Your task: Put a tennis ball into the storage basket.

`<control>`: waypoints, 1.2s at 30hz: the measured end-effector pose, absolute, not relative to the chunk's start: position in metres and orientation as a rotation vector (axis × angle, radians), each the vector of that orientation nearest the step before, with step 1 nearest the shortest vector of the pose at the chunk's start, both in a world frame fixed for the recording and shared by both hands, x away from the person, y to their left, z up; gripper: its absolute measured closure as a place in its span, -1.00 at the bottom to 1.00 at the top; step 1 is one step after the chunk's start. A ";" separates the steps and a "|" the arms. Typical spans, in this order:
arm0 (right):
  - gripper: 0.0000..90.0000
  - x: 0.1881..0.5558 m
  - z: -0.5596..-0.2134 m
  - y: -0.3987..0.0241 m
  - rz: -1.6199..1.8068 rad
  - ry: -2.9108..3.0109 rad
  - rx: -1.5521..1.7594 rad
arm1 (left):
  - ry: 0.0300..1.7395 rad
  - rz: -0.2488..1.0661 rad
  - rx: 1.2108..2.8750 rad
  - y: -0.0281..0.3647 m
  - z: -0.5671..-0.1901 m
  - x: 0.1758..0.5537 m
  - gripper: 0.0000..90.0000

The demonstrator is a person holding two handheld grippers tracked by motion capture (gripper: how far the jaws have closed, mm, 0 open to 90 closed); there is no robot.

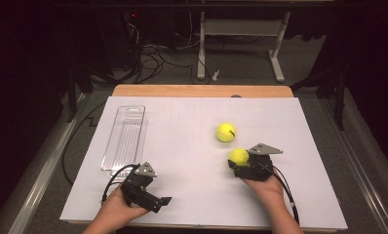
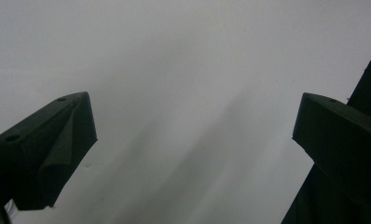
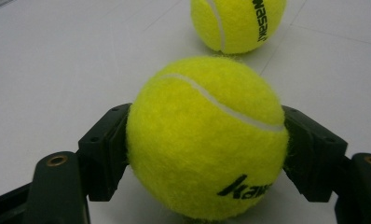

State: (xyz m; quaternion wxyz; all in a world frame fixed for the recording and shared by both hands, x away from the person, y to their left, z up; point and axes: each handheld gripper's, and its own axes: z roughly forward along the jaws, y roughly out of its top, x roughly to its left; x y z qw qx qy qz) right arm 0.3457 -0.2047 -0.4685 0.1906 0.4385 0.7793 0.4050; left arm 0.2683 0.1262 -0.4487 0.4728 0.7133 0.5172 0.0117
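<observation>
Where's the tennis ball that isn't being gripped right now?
The loose tennis ball lies on the white sheet right of centre in the high view, just beyond the gripped ball in the right gripper.

Setting: a lab or test room set up for recording, not a home. A wooden table [image 1: 202,90] at frame centre is covered by a white sheet [image 1: 192,146] as the work surface. Surroundings are dark, with grey carpeted floor [image 1: 241,66]. At upper left, loose cables [image 1: 150,58] run across the floor under dark equipment. At upper centre stands the white metal frame of a desk [image 1: 241,29].
</observation>
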 end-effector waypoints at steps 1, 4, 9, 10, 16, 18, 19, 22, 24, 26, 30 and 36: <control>-0.41 0.346 -0.469 -0.204 1.133 2.191 1.222 | 1.265 0.028 1.746 0.127 -0.449 0.268 -0.98; -0.40 0.346 -0.469 -0.204 1.132 2.191 1.224 | 1.265 0.028 1.742 0.127 -0.449 0.268 -0.98; -0.39 0.344 -0.469 -0.203 1.123 2.180 1.231 | 1.263 0.028 1.749 0.127 -0.449 0.268 -0.99; -0.39 0.344 -0.468 -0.203 1.123 2.179 1.234 | 1.264 0.027 1.750 0.127 -0.449 0.268 -0.98; -0.39 0.343 -0.467 -0.204 1.131 2.161 1.242 | 1.268 0.026 1.745 0.125 -0.449 0.268 -0.98; -0.39 0.342 -0.464 -0.205 1.146 2.143 1.238 | 1.266 0.026 1.750 0.126 -0.449 0.267 -0.98; -0.39 0.341 -0.464 -0.205 1.150 2.137 1.233 | 1.266 0.026 1.750 0.126 -0.449 0.268 -0.98; -0.39 0.338 -0.461 -0.206 1.163 2.118 1.223 | 1.267 0.027 1.746 0.126 -0.449 0.268 -0.98; -0.39 0.337 -0.459 -0.206 1.175 2.108 1.213 | 1.267 0.027 1.748 0.126 -0.449 0.268 -0.98; -0.39 0.335 -0.457 -0.207 1.190 2.099 1.208 | 1.265 0.029 1.754 0.126 -0.449 0.268 -0.98; -0.39 0.330 -0.453 -0.207 1.214 2.080 1.189 | 1.265 0.029 1.752 0.126 -0.449 0.267 -0.98; -0.39 0.323 -0.448 -0.208 1.243 2.063 1.163 | 1.267 0.026 1.752 0.125 -0.449 0.268 -0.98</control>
